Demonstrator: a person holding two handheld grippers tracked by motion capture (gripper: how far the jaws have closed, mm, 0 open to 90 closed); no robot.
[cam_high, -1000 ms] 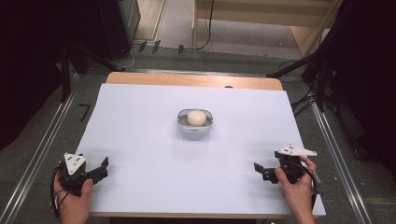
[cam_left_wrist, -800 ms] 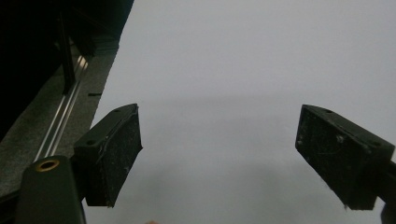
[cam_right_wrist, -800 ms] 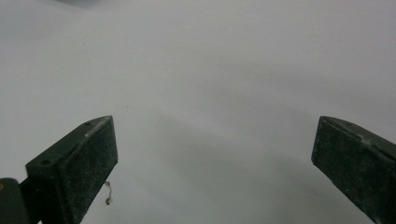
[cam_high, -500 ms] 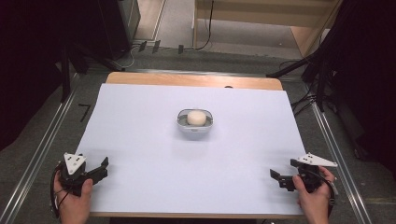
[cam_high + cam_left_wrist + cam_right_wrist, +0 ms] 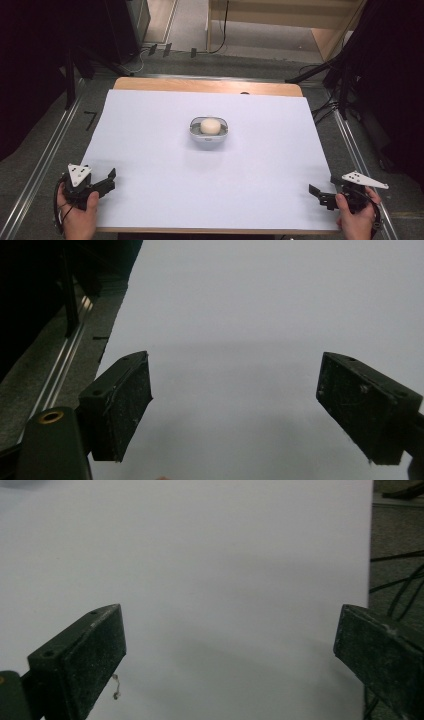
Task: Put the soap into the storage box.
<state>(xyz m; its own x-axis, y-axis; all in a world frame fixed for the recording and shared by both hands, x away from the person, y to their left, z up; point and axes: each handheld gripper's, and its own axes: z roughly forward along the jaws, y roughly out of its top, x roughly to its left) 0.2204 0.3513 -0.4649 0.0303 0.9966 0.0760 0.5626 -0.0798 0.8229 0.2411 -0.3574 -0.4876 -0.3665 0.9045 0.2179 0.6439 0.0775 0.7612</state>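
- The left tool (image 5: 111, 176) sits at the lower left of the high view, held in a hand (image 5: 80, 212) at the near edge of the counter (image 5: 150, 150).
- Its jaws stand wide apart in the left gripper view (image 5: 235, 405), with bare white sheet between them.
- The right tool (image 5: 316, 192) sits at the lower right of the high view, at the counter's near right corner, held in the other hand (image 5: 356, 217).
- Its jaws also stand wide apart in the right gripper view (image 5: 227, 660), gripping nothing; the sheet's right edge and dark floor (image 5: 395, 535) show at the right of that frame.
- A short thread (image 5: 116, 686) hangs by the left jaw in the right gripper view.
- The bowl (image 5: 209, 135) stands at the middle of the high view, well apart from both tools, roughly midway between them.
- A pale round ball (image 5: 210, 125) lies inside the bowl.
- Beyond the sheet, a strip of bare wood (image 5: 207, 86) shows along the counter's far edge, near the top of the frame.
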